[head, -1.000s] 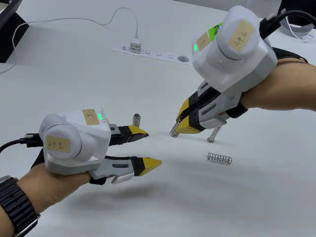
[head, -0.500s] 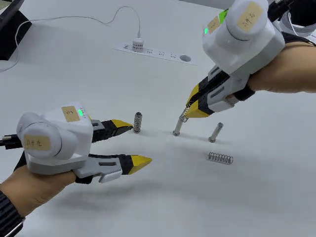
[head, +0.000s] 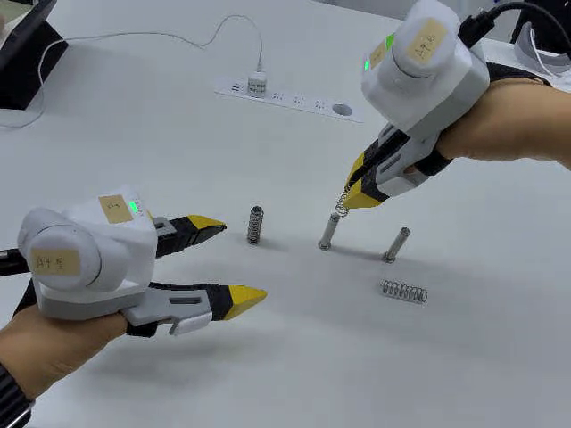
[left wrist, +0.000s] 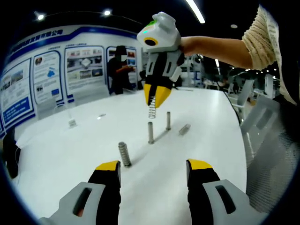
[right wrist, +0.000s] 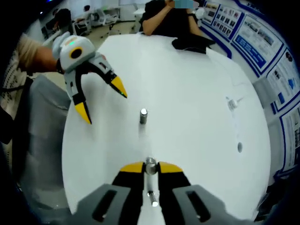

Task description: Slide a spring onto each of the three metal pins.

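Spring [head: 342,208] vert. in right gripper [head: 351,202], axis over mid pin [head: 328,233].

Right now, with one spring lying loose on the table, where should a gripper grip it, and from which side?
Probably near one end of the loose spring, jaws closing across the coils from above. It lies flat on the table, apart from the bare pin, and an end grip leaves the other end free to slip over it.

Bright overhead light, soft shadows, fisheye-warped edges
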Demonstrator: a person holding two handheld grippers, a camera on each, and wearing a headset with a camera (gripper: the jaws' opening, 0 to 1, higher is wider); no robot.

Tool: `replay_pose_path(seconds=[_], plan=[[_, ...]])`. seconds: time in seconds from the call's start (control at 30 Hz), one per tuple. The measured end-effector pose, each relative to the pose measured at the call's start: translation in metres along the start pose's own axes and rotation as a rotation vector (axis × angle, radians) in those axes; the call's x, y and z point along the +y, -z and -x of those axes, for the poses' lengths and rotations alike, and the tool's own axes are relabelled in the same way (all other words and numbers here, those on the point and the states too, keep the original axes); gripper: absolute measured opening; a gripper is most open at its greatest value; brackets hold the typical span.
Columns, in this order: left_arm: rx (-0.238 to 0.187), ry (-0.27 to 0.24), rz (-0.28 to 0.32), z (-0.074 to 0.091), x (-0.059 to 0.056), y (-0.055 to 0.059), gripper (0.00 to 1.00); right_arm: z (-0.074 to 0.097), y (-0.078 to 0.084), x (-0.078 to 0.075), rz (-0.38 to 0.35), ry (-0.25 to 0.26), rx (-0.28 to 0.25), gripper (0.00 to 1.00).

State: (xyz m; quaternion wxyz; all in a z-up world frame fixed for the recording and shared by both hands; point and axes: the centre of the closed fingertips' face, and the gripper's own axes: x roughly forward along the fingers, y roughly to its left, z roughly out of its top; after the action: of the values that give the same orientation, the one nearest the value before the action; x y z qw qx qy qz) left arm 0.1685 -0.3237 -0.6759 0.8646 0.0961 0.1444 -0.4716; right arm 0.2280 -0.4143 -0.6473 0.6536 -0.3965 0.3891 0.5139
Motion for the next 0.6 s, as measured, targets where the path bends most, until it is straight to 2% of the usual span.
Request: replay_pose_path(seconds=[0.6], plan=[[0.011, -0.011, 0.015, 0.002, 0.002, 0.004, 0.59, -0.018, 0.005, 0.0, 0.006, -0.026, 0.042, 0.12]])
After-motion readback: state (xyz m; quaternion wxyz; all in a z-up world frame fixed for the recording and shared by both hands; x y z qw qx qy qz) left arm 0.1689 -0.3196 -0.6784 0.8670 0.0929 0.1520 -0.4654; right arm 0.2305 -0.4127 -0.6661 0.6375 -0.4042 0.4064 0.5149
